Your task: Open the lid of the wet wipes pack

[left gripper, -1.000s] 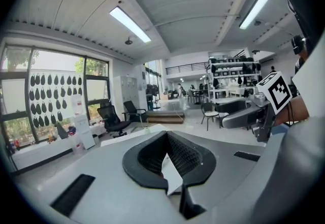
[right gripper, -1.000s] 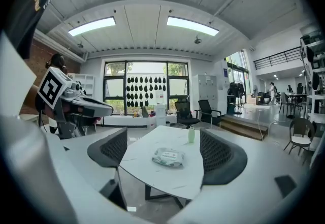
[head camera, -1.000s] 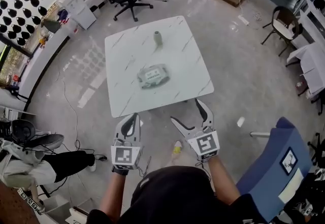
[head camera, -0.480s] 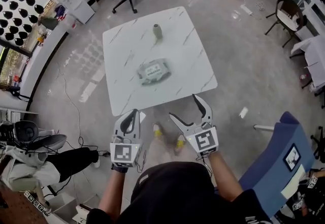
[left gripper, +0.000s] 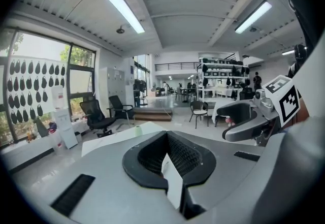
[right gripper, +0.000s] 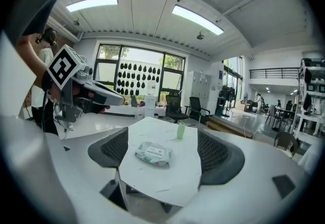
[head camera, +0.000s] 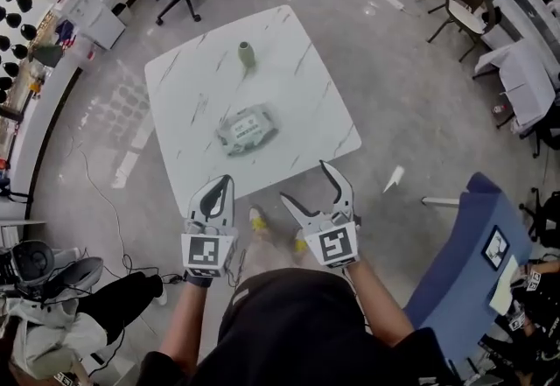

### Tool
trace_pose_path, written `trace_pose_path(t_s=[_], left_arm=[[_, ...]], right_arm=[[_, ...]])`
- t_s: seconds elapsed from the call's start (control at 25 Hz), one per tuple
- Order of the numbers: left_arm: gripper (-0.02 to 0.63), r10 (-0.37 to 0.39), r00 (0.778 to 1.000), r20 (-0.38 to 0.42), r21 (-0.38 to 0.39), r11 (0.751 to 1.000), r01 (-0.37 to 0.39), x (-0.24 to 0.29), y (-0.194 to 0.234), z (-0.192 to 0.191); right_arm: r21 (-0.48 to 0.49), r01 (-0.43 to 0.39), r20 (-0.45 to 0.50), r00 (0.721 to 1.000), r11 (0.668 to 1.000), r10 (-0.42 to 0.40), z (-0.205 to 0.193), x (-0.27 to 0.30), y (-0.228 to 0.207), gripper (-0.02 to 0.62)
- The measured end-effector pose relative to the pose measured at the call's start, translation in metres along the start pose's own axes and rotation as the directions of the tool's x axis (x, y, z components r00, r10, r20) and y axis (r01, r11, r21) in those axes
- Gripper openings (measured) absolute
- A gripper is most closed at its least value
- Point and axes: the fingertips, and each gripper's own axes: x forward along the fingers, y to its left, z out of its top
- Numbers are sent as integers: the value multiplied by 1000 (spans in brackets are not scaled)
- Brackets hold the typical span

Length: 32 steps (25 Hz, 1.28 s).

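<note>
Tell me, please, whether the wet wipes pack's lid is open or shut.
Shut, it seems: the wet wipes pack lies flat on the white table, with no flap raised in the head or right gripper view.

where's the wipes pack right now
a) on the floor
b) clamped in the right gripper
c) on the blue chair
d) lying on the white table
d: the wet wipes pack lies on the table, well ahead of the right gripper, whose jaws stand apart with nothing in them.

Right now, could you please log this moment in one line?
phase: pre-contact; wet wipes pack: on table, untouched; left gripper: shut, empty; right gripper: open, empty; both short of pack
</note>
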Motion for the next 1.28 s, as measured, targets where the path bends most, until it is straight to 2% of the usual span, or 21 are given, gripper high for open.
trace_pose_path(t_s=[0.16, 0.4, 0.52, 0.64, 0.76, 0.92, 1.12, 1.28], left_arm=[[9, -37, 999, -12, -4, 999, 37, 17, 34, -14], [9, -131, 990, -55, -41, 991, 129, 51, 75, -42], [9, -186, 978, -95, -41, 982, 183, 69, 84, -61], [9, -266, 957, -117, -57, 964, 261, 94, 86, -77], [9, -285, 950, -130, -55, 959, 280, 115, 98, -96], [9, -280, 950, -137, -100, 958, 268, 140, 103, -120], [9, -261, 950, -170, -172, 957, 233, 165, 118, -154], [9, -235, 951, -201, -190, 962, 198, 182, 131, -184]], right_arm=[[-7, 77, -40, 996, 997, -78, -1, 25, 6, 414], [-20, 173, -109, 979, 985, -174, -5, 64, 9, 411], [-36, 224, -124, 966, 974, -226, -10, 81, 11, 402], [-65, 267, -146, 951, 962, -274, -11, 96, 8, 390], [-87, 264, -175, 945, 961, -275, -20, 115, 10, 387], [-110, 235, -203, 946, 966, -253, -46, 138, 2, 382], [-156, 154, -226, 956, 976, -187, -83, 187, -1, 373], [-224, 86, -235, 962, 971, -139, -109, 227, 9, 351]])
